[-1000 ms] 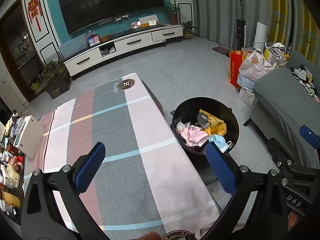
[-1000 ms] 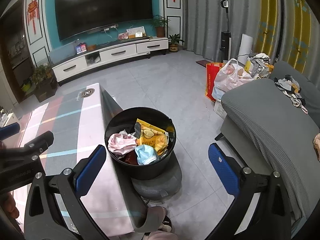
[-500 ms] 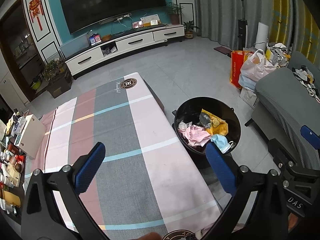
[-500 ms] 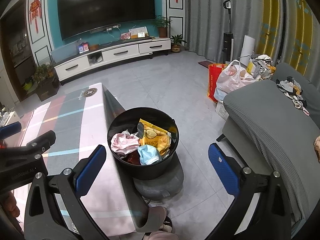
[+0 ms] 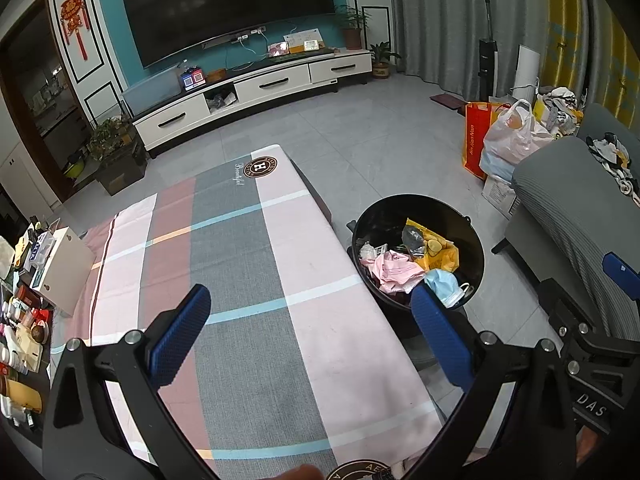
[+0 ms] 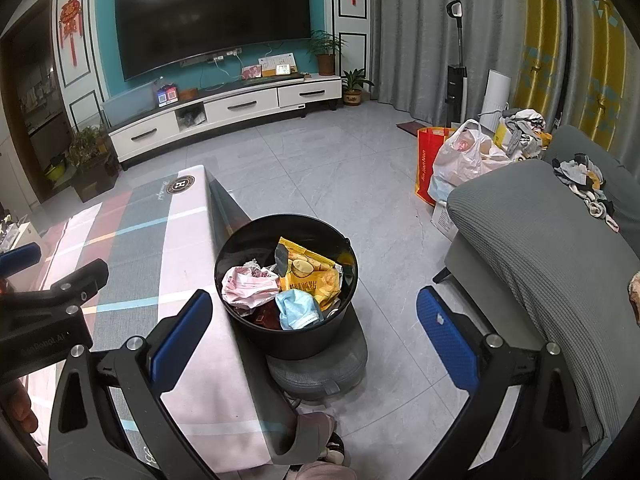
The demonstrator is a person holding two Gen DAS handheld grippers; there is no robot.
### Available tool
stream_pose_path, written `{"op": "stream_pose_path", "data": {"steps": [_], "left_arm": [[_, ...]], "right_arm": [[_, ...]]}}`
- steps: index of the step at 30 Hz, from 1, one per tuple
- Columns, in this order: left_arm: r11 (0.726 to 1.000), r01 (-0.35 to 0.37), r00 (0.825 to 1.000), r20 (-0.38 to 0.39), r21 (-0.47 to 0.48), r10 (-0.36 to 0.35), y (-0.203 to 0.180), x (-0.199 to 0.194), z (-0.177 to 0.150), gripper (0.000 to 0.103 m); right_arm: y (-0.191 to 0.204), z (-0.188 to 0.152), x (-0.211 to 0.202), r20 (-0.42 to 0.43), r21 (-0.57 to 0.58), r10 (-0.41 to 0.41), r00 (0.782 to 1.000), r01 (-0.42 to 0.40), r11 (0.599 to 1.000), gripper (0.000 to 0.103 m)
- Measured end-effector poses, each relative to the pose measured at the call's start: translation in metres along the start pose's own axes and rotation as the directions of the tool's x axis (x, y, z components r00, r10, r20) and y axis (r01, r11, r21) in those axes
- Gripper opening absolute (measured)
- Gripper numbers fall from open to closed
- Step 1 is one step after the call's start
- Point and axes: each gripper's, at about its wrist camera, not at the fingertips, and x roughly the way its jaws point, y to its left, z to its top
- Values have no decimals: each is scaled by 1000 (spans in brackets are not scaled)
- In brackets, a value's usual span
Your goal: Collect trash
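Both my jaws hang wide apart, holding nothing. Black trash bucket [image 6: 286, 280] stands upright, mouth up, at my right gripper's [image 6: 314, 334] 12 o'clock, beside the surface [image 5: 240, 280]; left gripper [image 5: 312, 338] sees it at 2. Barely shifted since earlier.

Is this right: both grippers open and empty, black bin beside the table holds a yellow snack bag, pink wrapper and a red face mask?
Not quite. The face mask in the black bin is light blue, not red, as the right wrist view shows. The rest holds: left gripper and right gripper open and empty, yellow snack bag, pink wrapper.
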Motion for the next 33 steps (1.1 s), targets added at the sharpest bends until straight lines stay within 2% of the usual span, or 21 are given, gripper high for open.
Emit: {"op": "stream_pose_path", "data": {"steps": [33], "left_arm": [[1000, -6, 1000, 4, 0, 6, 1, -3, 3, 100]], "right_arm": [[-1, 0, 0, 2, 1, -2, 1000, 2, 1000, 100]]}}
